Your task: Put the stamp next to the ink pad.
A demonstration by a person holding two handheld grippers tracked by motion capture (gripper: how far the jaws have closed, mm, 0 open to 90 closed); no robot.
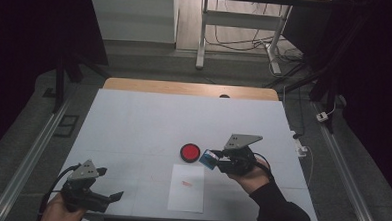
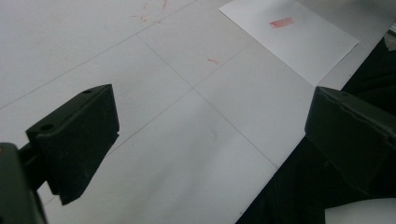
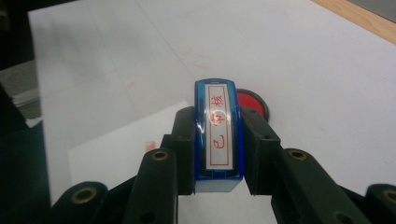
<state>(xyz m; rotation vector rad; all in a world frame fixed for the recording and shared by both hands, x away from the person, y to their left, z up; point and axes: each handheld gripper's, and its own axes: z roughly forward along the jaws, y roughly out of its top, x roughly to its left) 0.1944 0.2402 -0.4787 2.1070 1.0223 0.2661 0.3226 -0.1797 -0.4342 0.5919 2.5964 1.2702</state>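
My right gripper (image 1: 213,159) is shut on a blue stamp (image 1: 209,158), held just right of the round red ink pad (image 1: 190,152). In the right gripper view the stamp (image 3: 218,133) sits clamped between both jaws, its label with red characters facing the camera, and the ink pad (image 3: 252,103) peeks out behind it. A white paper sheet (image 1: 187,188) with a small red stamp mark (image 1: 186,182) lies below the pad. My left gripper (image 1: 114,196) is open at the table's front left corner. Its view shows the sheet (image 2: 292,39) and the red mark (image 2: 281,22) far off.
The white table mat (image 1: 148,123) has faint red smudges (image 2: 142,17). A wooden table edge (image 1: 190,88) runs along the far side. A white desk frame (image 1: 237,27) and cables stand on the floor beyond. A dark sleeve (image 1: 280,209) lies at the front right.
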